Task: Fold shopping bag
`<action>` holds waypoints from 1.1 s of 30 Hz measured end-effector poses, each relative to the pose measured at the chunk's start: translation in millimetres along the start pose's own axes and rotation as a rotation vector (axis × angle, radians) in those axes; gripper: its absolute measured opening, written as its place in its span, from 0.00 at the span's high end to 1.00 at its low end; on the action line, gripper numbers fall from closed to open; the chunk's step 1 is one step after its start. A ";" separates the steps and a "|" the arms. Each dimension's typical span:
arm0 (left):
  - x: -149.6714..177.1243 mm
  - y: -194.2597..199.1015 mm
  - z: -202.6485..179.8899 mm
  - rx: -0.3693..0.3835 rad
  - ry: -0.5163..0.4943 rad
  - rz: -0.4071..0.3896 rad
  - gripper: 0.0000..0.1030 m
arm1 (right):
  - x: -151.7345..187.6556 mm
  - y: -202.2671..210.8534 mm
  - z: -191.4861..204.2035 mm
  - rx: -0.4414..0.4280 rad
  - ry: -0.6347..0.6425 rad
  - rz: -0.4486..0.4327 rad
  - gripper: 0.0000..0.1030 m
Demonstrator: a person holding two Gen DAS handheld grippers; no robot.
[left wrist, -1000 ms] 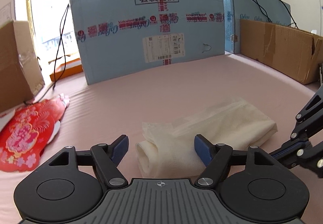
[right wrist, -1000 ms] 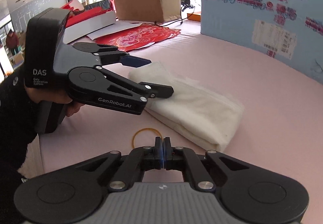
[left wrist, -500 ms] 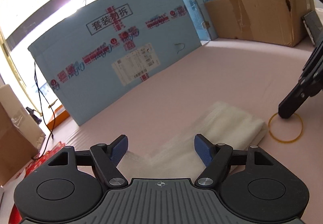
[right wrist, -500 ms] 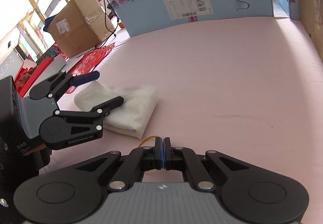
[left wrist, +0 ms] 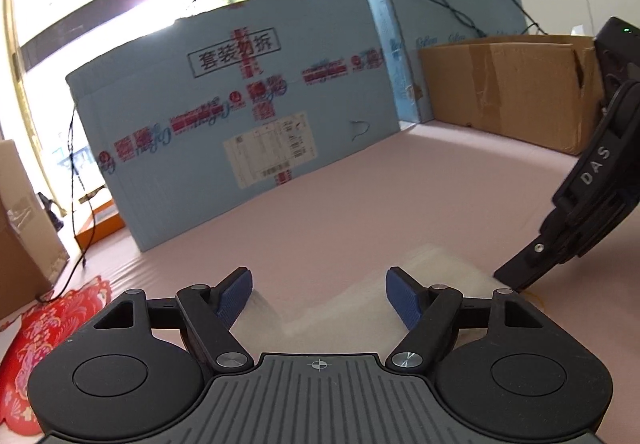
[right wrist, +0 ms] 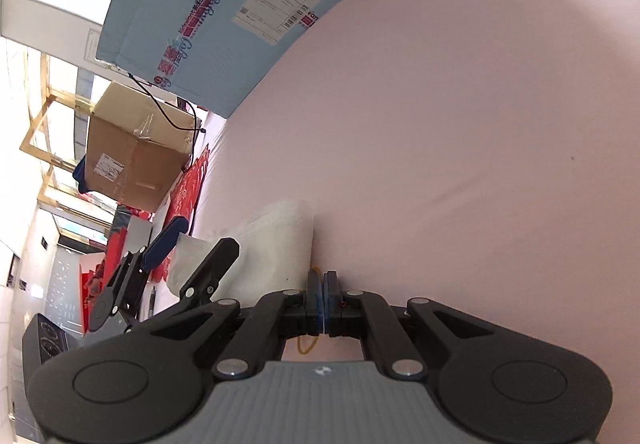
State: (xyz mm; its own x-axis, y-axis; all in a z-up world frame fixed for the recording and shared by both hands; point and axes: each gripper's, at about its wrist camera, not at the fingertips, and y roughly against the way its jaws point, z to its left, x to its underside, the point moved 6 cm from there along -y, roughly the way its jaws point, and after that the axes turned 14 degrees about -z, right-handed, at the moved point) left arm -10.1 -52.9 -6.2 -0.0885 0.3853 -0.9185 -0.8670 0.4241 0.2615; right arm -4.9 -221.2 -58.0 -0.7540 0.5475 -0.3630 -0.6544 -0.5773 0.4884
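A wide pink tabletop (right wrist: 460, 132) lies open ahead of both tongs. The folded white shopping bag (left wrist: 360, 304) sits between the spread left tongs (left wrist: 319, 294), untouched, partly hidden. The right tongs (right wrist: 322, 298) are closed over a half-hidden yellow rubber band (right wrist: 307, 346); whether they pinch it is unclear.

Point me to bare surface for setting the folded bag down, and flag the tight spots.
Free: the pink tabletop between the folded bag and the blue carton, running right toward the brown box. Crowded: around the bag, where the left gripper, right gripper and rubber band bunch together.
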 end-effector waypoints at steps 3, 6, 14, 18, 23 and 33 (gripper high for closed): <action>7.1 -4.1 -11.3 0.020 -0.056 0.022 0.27 | 0.3 2.1 -2.9 -0.009 -0.033 0.013 0.95; 7.2 -2.2 -11.8 0.036 -0.038 0.026 0.27 | 0.2 6.7 -2.1 -0.019 -0.030 0.029 0.88; 12.4 -4.7 -18.0 0.035 -0.034 0.034 0.27 | 1.5 3.2 6.1 -0.076 -0.042 0.060 0.97; 14.0 -5.4 -15.9 0.036 -0.018 0.036 0.27 | -2.6 -1.3 2.9 -0.115 -0.140 0.052 0.99; 14.9 -5.7 -14.2 0.039 -0.006 0.037 0.27 | -2.1 -11.8 1.4 -0.159 -0.257 0.062 0.99; 16.5 -7.4 -11.1 0.043 0.022 0.045 0.27 | -10.4 -36.6 -4.1 -0.163 -0.411 -0.024 0.99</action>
State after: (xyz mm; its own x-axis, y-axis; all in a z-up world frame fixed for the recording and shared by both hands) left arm -10.6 -58.8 -26.5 -0.1383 0.3866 -0.9118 -0.8399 0.4421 0.3149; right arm 26.7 -208.4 -75.3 -0.6744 0.7383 -0.0105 -0.6967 -0.6316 0.3401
